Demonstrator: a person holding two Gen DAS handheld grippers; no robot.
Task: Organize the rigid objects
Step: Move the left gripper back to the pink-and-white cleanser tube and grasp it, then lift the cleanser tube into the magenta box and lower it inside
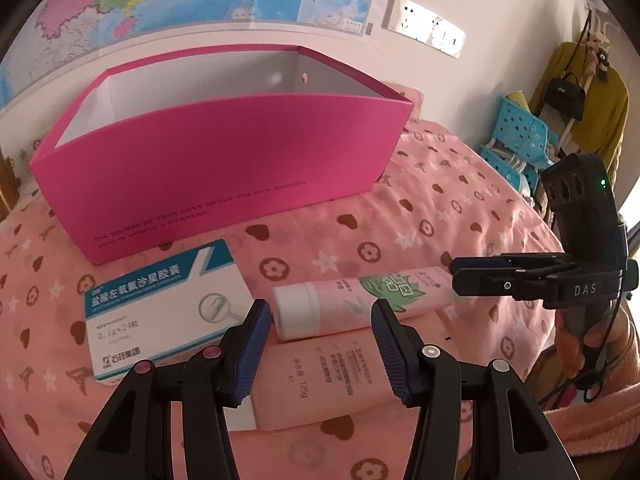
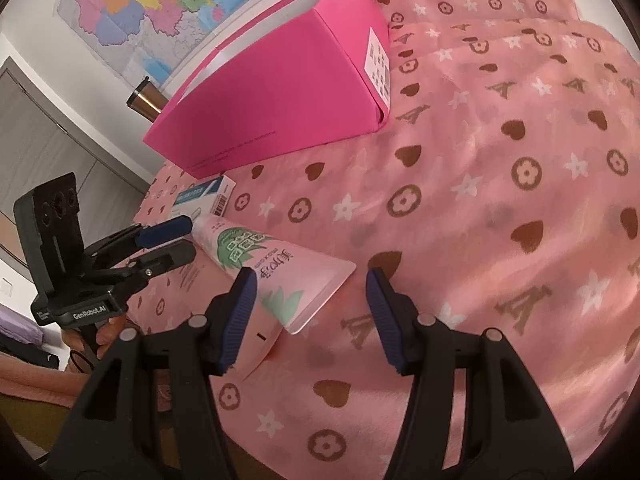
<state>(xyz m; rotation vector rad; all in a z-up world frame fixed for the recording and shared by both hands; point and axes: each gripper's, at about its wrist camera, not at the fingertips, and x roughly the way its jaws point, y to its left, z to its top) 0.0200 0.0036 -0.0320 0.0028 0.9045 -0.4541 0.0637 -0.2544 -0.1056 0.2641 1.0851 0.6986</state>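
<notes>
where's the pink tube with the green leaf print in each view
Left wrist view: the pink tube lies centre-right, white cap to the left, just beyond the open left gripper.
Right wrist view: the same tube runs diagonally left of centre, its flat crimped end by the open right gripper.
Shared landmark: the magenta box stands behind it in both.

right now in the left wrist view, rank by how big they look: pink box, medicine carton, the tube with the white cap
1. pink box, plainly the largest, though it sits farthest back.
2 and 3. medicine carton and tube with the white cap: too close to rank. Both lie at similar nearness, and the tube's tail is hidden behind the right claw.
</notes>
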